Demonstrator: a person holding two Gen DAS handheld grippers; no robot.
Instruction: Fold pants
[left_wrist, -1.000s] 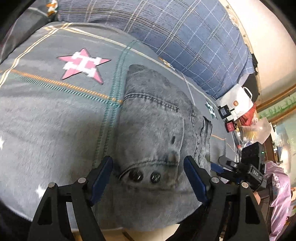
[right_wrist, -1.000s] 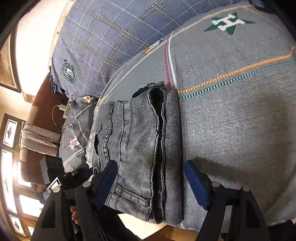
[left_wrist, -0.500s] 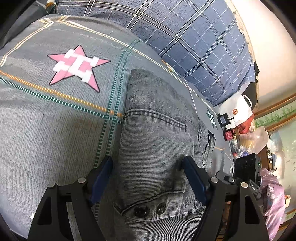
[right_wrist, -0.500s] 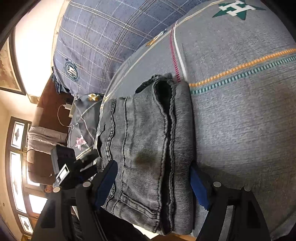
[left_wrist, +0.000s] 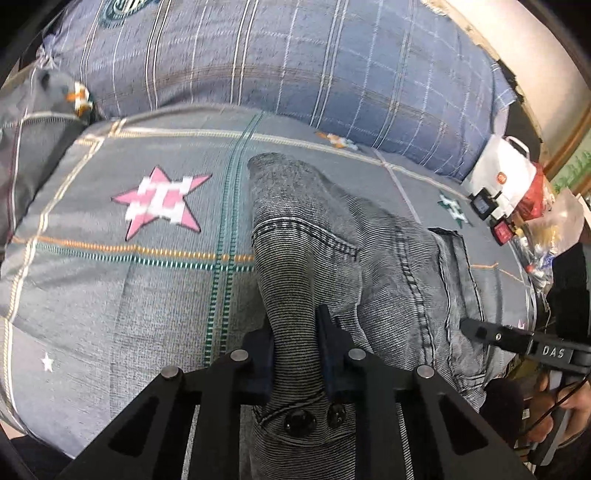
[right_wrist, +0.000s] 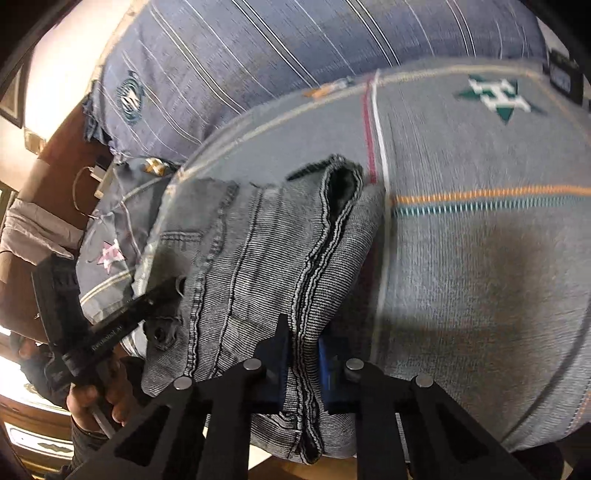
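Grey denim pants (left_wrist: 369, 258) lie folded into a thick bundle on a grey bedspread (left_wrist: 129, 295). My left gripper (left_wrist: 295, 350) is shut on the waistband end, pinching a ridge of cloth just above two dark buttons (left_wrist: 299, 421). In the right wrist view the pants (right_wrist: 258, 258) show their stacked hem edges, and my right gripper (right_wrist: 303, 354) is shut on that hem end. The right gripper also shows in the left wrist view (left_wrist: 517, 339), and the left one in the right wrist view (right_wrist: 122, 321).
A blue plaid pillow (left_wrist: 295, 55) lies behind the pants. A pink star (left_wrist: 159, 203) and a green star (right_wrist: 495, 96) mark the bedspread. A white bag (left_wrist: 502, 177) and clutter stand at the far right. The bed's front edge (right_wrist: 266, 461) is just under the grippers.
Both grippers have moved forward over the pants' ends and closed: the left on the waistband end, the right on the hem end. The cloth is bunched up between the fingers.
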